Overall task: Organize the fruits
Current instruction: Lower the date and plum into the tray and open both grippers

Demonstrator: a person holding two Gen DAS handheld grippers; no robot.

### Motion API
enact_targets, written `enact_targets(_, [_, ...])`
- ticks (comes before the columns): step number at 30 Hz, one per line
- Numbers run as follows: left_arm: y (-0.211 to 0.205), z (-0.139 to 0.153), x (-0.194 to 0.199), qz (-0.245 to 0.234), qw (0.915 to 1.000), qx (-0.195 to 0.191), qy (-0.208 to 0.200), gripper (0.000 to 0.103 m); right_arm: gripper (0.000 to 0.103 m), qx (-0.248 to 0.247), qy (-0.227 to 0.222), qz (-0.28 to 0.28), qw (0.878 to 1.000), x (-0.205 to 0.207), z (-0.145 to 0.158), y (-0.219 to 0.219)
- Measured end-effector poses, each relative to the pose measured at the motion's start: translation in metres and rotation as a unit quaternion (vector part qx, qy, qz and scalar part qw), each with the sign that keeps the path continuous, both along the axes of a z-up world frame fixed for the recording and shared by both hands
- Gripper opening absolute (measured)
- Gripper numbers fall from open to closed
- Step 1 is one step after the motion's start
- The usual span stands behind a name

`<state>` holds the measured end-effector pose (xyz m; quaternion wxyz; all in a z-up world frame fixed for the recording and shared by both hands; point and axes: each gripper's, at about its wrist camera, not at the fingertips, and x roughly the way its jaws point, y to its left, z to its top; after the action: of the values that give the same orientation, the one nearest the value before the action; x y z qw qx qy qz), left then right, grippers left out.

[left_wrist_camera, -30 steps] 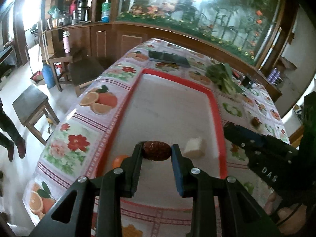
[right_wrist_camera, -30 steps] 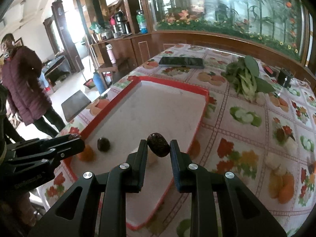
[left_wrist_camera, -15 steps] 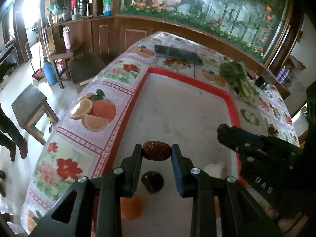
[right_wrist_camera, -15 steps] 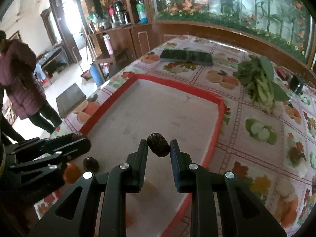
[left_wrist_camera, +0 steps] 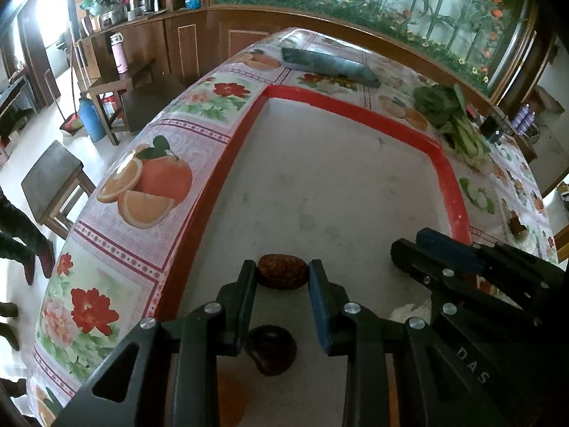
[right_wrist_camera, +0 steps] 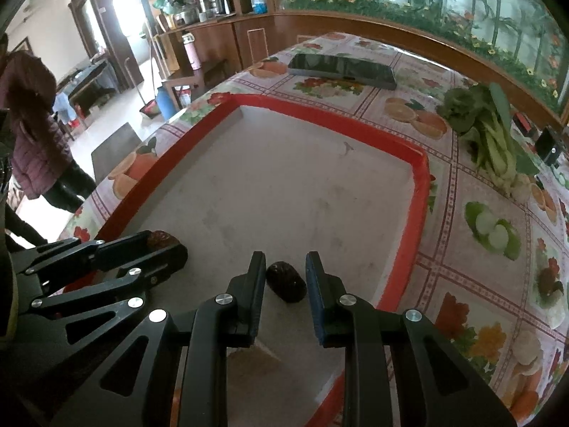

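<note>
1. The left gripper (left_wrist_camera: 282, 277) was clenched on a reddish-brown date (left_wrist_camera: 282, 276), both pads pressing its ends, over the near part of the red-rimmed tray (left_wrist_camera: 227, 163).
2. The right gripper (right_wrist_camera: 285, 274) held a darker date (right_wrist_camera: 286, 281) between its pads, also over the near part of the tray (right_wrist_camera: 419, 192); the narrow gap and the fruit's place pointed to a grip, though the contact on the blue pad was hard to see.
3. Only the left wrist view showed a dark round fruit (left_wrist_camera: 271, 349) lying on the tray floor under the left gripper, with something orange (left_wrist_camera: 231, 398) just nearer, blurred and half hidden.
4. The left view also caught a whitish piece (left_wrist_camera: 409, 311) on the tray beside the right gripper (left_wrist_camera: 409, 249), mostly covered.
5. The right wrist view showed the left gripper (right_wrist_camera: 170, 245) from the side, its date (right_wrist_camera: 161, 239) peeking out at the tip.
6. Beyond the tray's far rim, a phone (right_wrist_camera: 343, 70) lay on the fruit-print tablecloth (right_wrist_camera: 473, 277); leafy greens (right_wrist_camera: 487, 131) lay off the tray's far right corner.
7. Only the right view showed a person in a purple jacket (right_wrist_camera: 33, 142) standing well away from the tray, on the floor.
</note>
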<state>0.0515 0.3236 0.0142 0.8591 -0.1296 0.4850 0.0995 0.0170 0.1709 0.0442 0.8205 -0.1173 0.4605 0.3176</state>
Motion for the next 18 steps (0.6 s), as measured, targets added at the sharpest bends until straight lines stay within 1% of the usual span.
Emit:
enact_targets(3, [-0.002, 0.000, 0.000, -0.001, 1.0000, 0.004, 0.005, 0.034, 0.023, -0.003, 0.000, 0.000, 1.000, 0.000, 0.000, 0.001])
enact_targets(8, [-0.004, 0.001, -0.002, 0.005, 0.9999, 0.013, 0.008, 0.051, 0.025, -0.006, -0.001, -0.005, 1.000, -0.001, 0.000, -0.002])
enact_targets(12, [-0.005, 0.006, -0.006, 0.014, 0.9997, 0.021, 0.008, 0.060, 0.030, -0.006, -0.005, -0.014, 1.000, -0.003, 0.004, -0.009])
enact_targets(14, [-0.006, 0.010, -0.009, 0.017, 0.9995, 0.025, 0.006, 0.068, 0.031, -0.004, -0.007, -0.020, 1.000, -0.003, 0.006, -0.014])
enact_targets(18, [-0.012, 0.021, -0.017, 0.016, 0.9989, 0.044, 0.000, 0.071, 0.035, -0.001, -0.010, -0.029, 1.000, -0.007, 0.012, -0.024])
